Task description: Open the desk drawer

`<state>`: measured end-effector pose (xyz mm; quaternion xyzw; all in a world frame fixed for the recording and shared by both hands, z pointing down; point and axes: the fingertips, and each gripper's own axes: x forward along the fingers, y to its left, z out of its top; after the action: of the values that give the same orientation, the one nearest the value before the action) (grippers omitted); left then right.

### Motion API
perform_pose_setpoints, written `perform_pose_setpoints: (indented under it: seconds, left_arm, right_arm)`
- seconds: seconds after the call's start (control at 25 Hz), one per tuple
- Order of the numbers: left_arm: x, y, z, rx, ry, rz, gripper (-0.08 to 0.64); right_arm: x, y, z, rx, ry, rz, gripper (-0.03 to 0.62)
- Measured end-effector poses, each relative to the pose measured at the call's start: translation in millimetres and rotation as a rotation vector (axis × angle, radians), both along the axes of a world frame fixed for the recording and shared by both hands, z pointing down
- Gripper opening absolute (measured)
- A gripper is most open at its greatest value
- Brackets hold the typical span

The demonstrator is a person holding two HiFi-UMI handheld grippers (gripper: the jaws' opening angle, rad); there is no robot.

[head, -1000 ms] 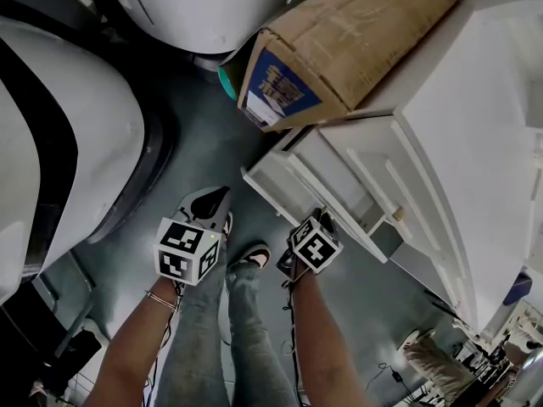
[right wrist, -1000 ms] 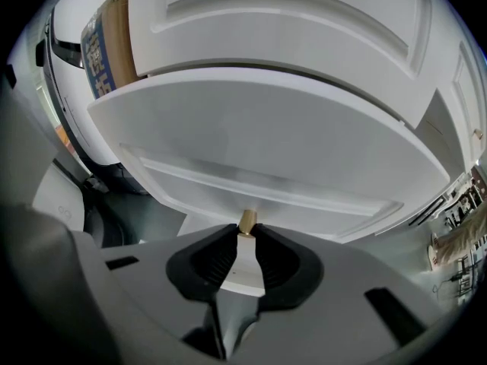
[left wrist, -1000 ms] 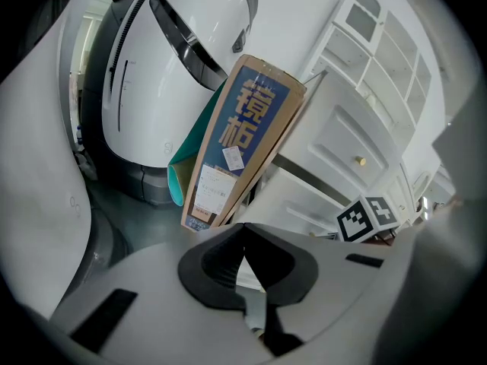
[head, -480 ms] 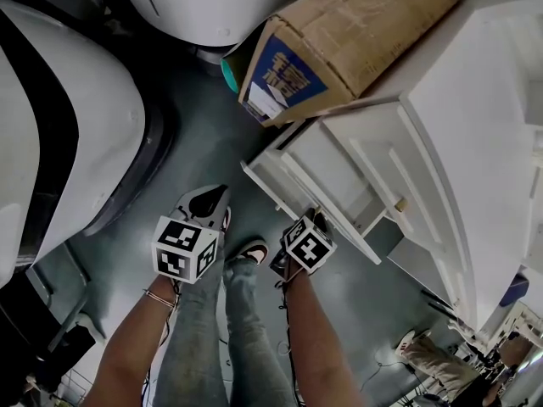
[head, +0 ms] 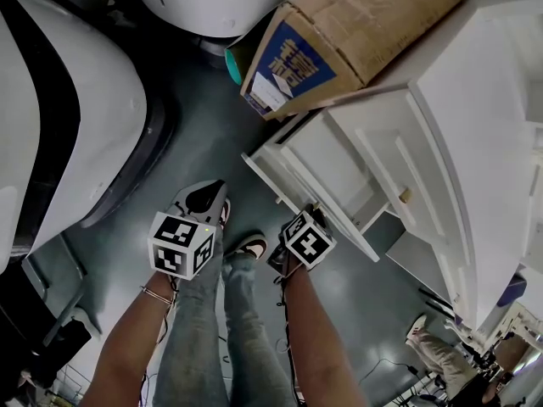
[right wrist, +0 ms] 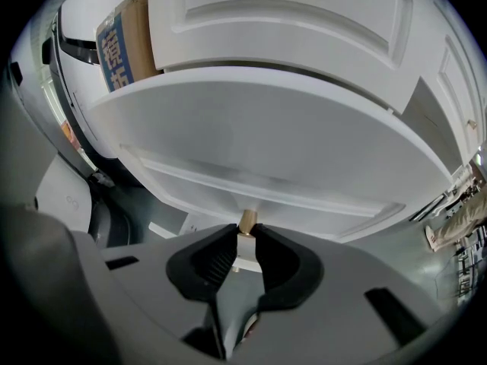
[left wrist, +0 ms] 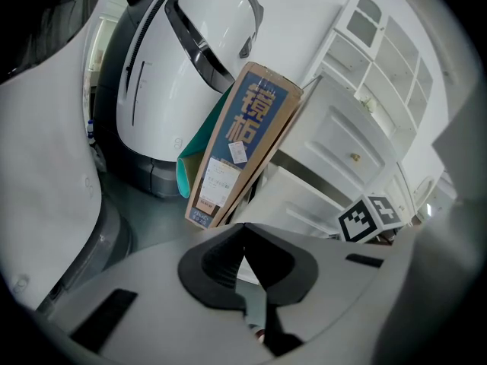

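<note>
Since the drawer (right wrist: 259, 135), partly out of the desk (head: 475, 100), needs a straight pull, my right gripper (right wrist: 245, 236) clamps its knob (right wrist: 247, 220) at twelve o'clock; my left gripper (left wrist: 243, 230), pinched closed on nothing, hangs spare at nine o'clock.

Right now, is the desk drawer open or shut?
Partly open: the drawer front stands out from the desk, dark gap behind it; the right gripper grips its knob.

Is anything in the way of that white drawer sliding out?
Nothing visible does. The right gripper clamps the small tan knob of the white wooden drawer; the brown cardboard box leans to one side. Only the person's legs stand in front.
</note>
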<state>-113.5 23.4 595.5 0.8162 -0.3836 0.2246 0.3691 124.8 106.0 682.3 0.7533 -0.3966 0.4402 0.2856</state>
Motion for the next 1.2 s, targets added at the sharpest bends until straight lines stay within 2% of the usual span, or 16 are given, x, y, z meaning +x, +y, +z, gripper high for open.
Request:
perform_pose_setpoints:
  seconds: [1.2]
  left_arm:
    - [-6.7, 9.8, -1.4, 0.001, 0.006, -0.018, 0.017]
  right_arm:
    - [-25.6, 25.1, 3.0, -0.024, -0.022, -0.043, 0.083]
